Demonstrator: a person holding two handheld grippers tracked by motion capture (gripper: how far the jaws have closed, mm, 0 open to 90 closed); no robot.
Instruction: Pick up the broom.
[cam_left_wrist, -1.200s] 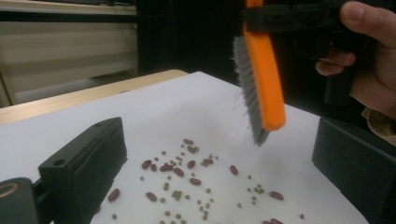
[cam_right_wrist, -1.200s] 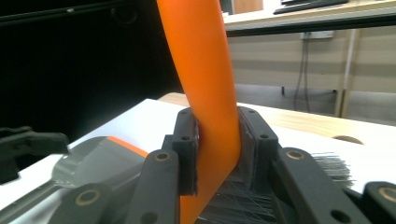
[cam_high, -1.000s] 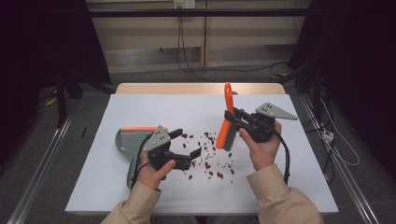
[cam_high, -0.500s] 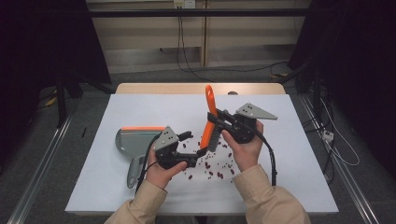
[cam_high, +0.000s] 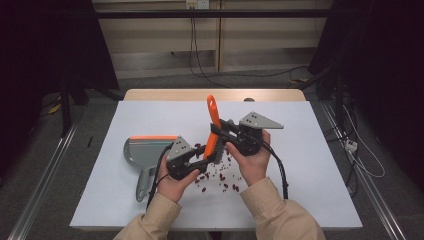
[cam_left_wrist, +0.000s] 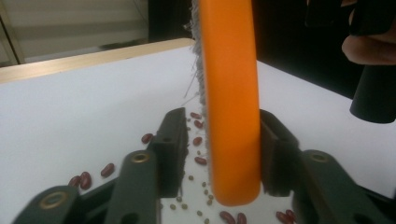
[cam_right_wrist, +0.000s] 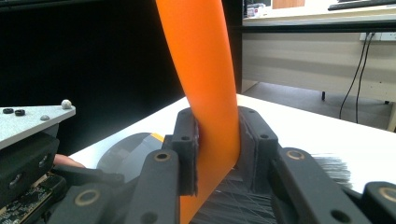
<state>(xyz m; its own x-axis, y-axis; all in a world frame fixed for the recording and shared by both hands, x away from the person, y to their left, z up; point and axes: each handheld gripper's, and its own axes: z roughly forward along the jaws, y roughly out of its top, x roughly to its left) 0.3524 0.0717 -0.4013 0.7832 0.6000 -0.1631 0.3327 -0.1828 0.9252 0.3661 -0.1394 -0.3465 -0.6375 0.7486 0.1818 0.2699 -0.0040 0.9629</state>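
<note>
While my right tool pinches the orange brush, my left tool has just been closing around it. Its pads aren't pressing yet. Beans dot the surface.

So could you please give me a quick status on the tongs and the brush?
Right tongs shut on orange brush. Left tongs just closing around its lower end, grip unconfirmed. Beans scattered below; dustpan waits at left.

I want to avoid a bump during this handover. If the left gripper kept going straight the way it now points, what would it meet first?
The orange brush already stands between the left gripper jaws, so it meets that first. Beyond it, probably the right gripper; depth is unclear.
</note>
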